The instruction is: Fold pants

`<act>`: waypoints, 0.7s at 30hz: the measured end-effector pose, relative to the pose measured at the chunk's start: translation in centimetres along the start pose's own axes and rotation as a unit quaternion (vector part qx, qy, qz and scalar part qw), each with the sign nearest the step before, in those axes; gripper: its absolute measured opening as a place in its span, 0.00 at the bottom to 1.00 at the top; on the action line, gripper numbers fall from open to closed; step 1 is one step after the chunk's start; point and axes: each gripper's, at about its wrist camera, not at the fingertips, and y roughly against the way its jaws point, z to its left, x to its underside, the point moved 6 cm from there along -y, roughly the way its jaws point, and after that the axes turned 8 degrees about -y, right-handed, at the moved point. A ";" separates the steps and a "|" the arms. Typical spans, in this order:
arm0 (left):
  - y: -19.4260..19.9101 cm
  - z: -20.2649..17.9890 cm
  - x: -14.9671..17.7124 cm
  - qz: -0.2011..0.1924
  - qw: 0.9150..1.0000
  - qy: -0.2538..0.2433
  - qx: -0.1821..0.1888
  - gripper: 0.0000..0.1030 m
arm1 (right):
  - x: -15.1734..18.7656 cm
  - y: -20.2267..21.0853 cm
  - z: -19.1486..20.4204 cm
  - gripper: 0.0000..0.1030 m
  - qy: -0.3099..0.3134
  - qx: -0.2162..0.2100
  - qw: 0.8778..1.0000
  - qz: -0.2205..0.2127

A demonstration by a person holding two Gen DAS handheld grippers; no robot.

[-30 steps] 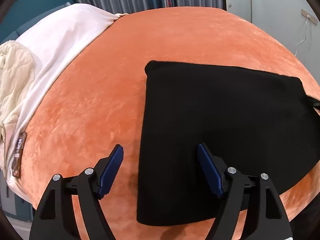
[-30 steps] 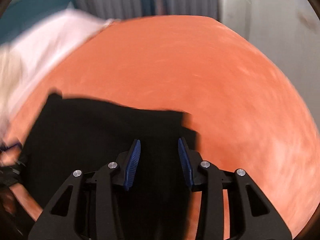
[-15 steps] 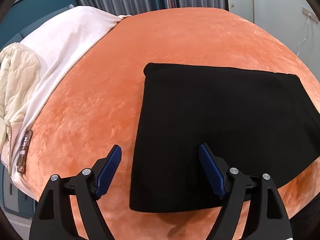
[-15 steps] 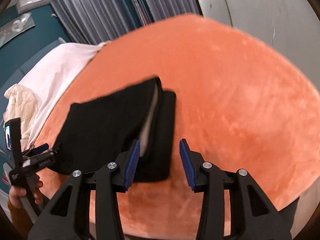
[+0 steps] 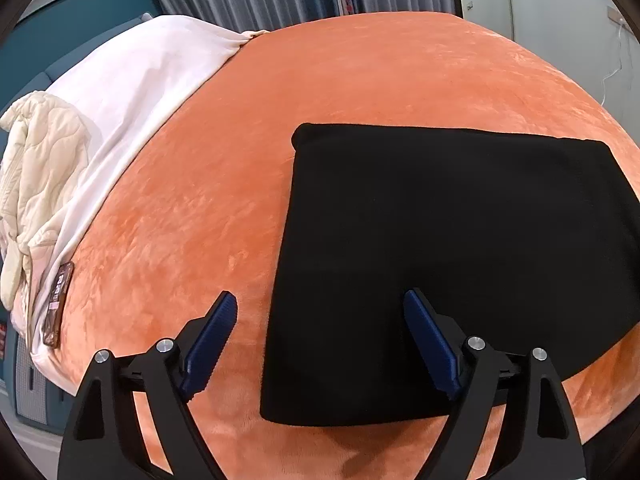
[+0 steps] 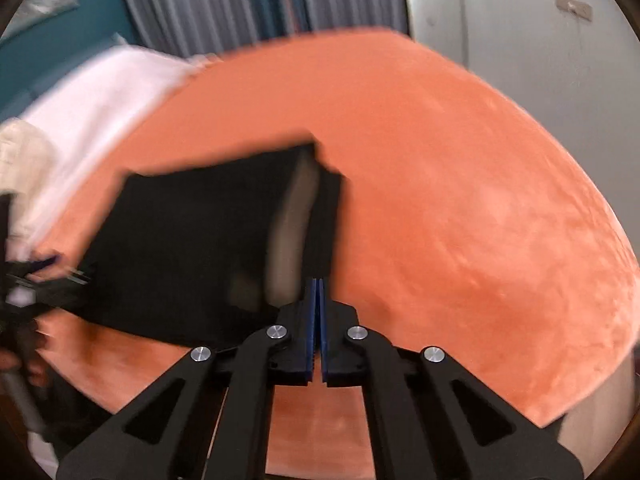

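The left claw is held low over the near edge of the bed with its blue pads spread wide, straddling the near left corner of the folded black pants without touching them. The right claw is seen pressed together at the pants' near right corner, though whether cloth is pinched between its pads cannot be told through the blur. The pants lie flat toward the near edge of the orange bed; bare cover is left beyond them, and a white sheet lies along the left edge.
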 end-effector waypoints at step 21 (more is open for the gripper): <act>0.5 1.1 0.4 -0.011 0.999 0.014 0.036 0.84 | 0.6 1.2 5.1 0.06 0.031 -0.089 0.995 -0.012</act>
